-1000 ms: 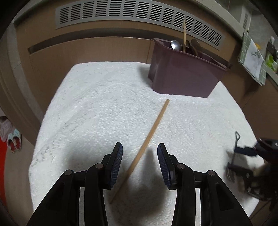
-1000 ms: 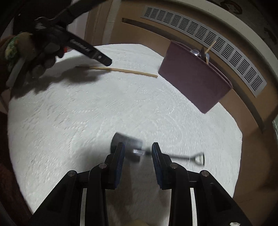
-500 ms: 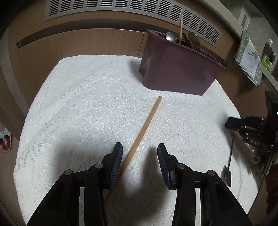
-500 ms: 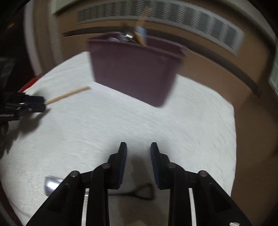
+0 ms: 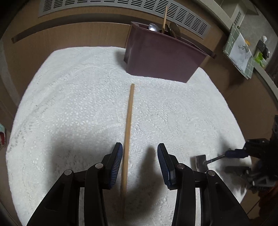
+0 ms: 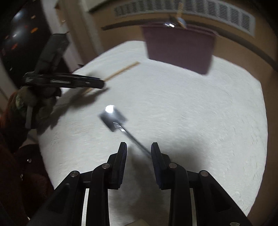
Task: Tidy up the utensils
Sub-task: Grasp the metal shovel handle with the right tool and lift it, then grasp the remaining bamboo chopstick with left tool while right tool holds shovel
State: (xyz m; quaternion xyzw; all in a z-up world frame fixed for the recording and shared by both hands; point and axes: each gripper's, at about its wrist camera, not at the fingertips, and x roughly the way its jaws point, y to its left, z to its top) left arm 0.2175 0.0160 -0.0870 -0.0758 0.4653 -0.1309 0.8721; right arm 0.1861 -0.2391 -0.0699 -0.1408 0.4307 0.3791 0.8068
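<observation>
A wooden chopstick [image 5: 127, 132] lies on the white lace cloth [image 5: 78, 104], pointing at the maroon utensil holder [image 5: 163, 59]. My left gripper [image 5: 139, 163] is open, its jaws astride the chopstick's near half, the stick close to the left finger. A small metal shovel-shaped spoon [image 6: 113, 119] lies on the cloth; its thin handle runs back between the jaws of my open right gripper [image 6: 139, 156]. The spoon [image 5: 200, 162] and right gripper [image 5: 243, 160] also show in the left wrist view. The left gripper [image 6: 102, 85] shows over the chopstick [image 6: 121, 72] in the right wrist view.
The holder [image 6: 179, 47] stands at the cloth's far edge with a spoon and a chopstick upright in it. Wooden panelling with a vent grille [image 5: 121, 7] runs behind. A green-checked towel [image 5: 241, 53] hangs at the right.
My left gripper has moved forward over the chopstick, which now lies between its jaws. My right gripper has swung round so the spoon's handle lies between its jaws.
</observation>
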